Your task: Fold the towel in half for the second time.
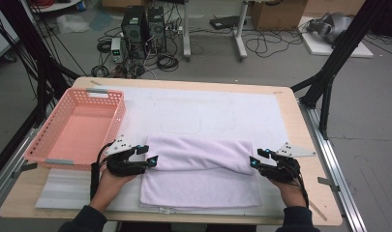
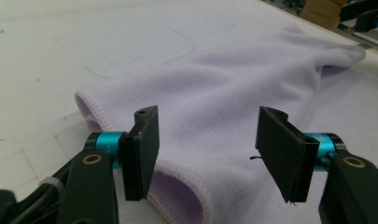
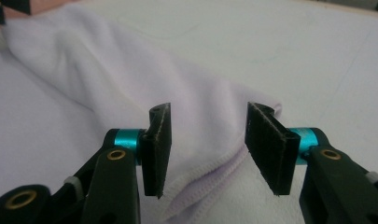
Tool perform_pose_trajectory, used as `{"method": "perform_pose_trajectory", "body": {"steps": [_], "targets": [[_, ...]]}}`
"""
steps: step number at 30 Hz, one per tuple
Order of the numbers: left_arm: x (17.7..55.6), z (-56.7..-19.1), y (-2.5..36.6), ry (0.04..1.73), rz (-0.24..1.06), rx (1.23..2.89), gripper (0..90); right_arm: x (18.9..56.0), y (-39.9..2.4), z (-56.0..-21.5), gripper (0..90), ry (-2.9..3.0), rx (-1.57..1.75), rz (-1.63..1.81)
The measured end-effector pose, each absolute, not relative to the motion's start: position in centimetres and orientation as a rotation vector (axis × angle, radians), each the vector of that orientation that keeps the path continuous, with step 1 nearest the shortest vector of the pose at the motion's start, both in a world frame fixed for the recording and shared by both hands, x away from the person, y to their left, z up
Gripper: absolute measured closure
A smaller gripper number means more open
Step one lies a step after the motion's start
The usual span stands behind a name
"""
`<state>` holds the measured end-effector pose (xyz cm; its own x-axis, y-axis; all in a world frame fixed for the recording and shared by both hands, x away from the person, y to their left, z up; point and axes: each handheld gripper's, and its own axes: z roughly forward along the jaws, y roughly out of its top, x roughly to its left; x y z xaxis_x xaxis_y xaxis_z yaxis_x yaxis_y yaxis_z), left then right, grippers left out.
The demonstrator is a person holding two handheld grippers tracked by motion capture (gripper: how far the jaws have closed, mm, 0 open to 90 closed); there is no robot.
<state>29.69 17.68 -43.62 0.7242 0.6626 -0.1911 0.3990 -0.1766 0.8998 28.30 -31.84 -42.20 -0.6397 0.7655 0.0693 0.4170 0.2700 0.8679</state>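
A lilac towel lies on the white mat, its far part rolled over toward the near part. My left gripper stands at the towel's left end, jaws apart. In the left gripper view the towel's folded hem lies low between the pads, and neither pad presses on it. My right gripper stands at the right end, also open. In the right gripper view the stitched corner of the towel sits beneath the gap of the right gripper, untouched.
A pink plastic basket with nothing in it stands on the table's left side, close to my left hand. The white mat covers most of the wooden table. Computers and cables lie on the floor beyond.
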Motion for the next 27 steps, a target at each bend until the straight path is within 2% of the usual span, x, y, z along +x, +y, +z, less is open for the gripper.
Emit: {"method": "perform_pose_trajectory", "body": {"steps": [7,11,12,15,16,18,21,27], "targets": [[29.0,-43.4,18.4,0.822,0.285,1.808,40.1,27.9,-31.2,-42.4,47.6,2.263,0.992,1.410],[28.9,-44.0,17.9,0.846,0.313,1.872,45.9,27.5,-29.7,-42.7,47.2,2.370,0.885,1.382],[28.9,-44.2,17.7,0.857,0.326,1.890,48.8,27.5,-29.3,-42.9,49.0,2.384,0.884,1.338],[29.0,-44.9,17.1,0.894,0.350,1.950,64.2,27.3,-28.9,-43.7,74.5,2.384,0.900,1.232],[29.0,-45.0,16.9,0.896,0.346,1.962,72.5,27.2,-28.8,-43.9,82.0,2.390,0.923,1.201],[28.6,-44.8,16.6,0.893,0.369,1.955,83.6,27.0,-28.9,-44.1,85.3,2.380,0.925,1.179],[28.1,-44.6,16.8,0.912,0.358,1.928,84.9,26.5,-29.3,-43.8,86.0,2.348,0.939,1.190],[26.6,-43.3,18.3,0.925,0.218,1.830,85.1,25.3,-30.3,-41.9,86.2,2.296,0.935,1.293]]}}
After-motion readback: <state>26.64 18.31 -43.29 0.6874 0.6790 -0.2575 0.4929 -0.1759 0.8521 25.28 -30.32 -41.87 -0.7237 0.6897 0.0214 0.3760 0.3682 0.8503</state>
